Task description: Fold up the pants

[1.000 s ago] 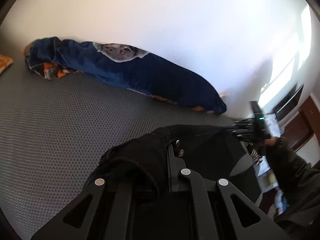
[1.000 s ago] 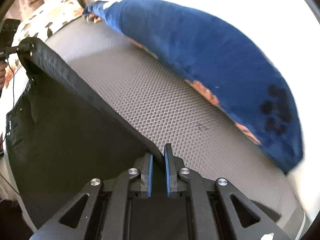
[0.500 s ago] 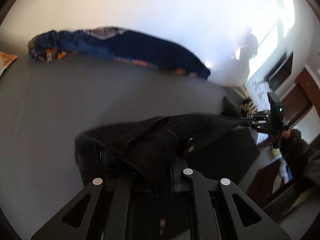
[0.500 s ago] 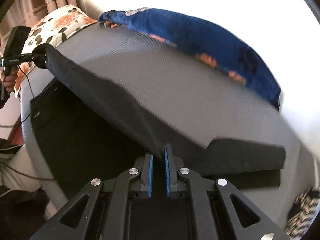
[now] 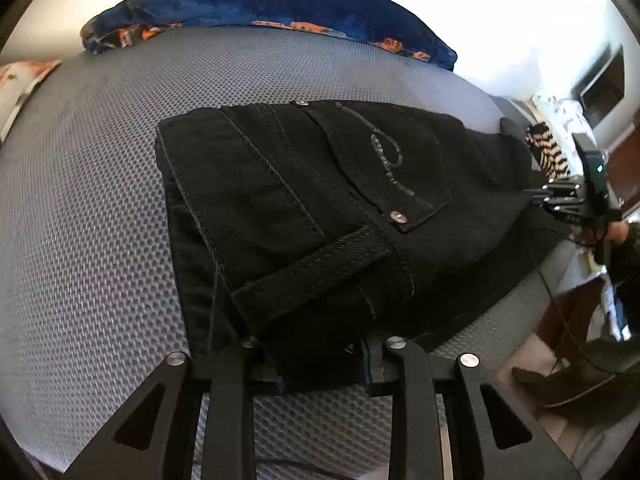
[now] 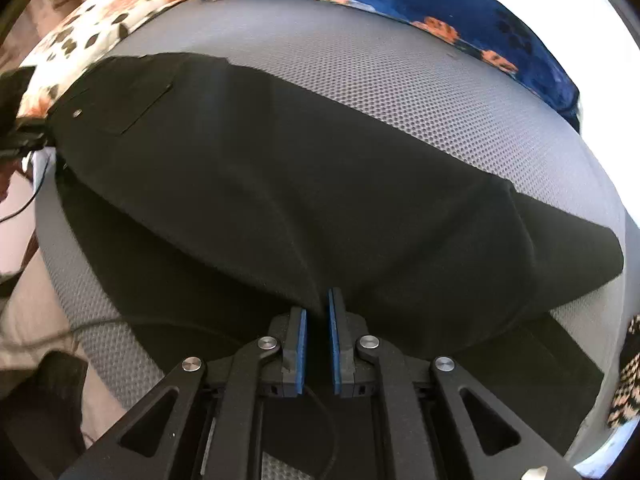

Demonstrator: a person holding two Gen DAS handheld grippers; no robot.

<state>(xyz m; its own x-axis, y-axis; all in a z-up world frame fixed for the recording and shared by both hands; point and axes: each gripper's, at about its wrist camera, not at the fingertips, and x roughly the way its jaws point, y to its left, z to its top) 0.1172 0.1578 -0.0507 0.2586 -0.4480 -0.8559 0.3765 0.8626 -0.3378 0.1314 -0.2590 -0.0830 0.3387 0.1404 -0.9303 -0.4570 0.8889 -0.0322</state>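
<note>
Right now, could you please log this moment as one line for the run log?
task: fold pants | pants: folded over on grey mattress | left gripper: open around waistband | right gripper: shut on pants edge

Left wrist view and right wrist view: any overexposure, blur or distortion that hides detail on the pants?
Left wrist view: sharp; stitching and rivets on the black pants read clearly; the wall behind is blown out white, edges bow from fisheye. Right wrist view: pants are a near-featureless black mass, only a pocket outline shows; top right is overexposed.
</note>
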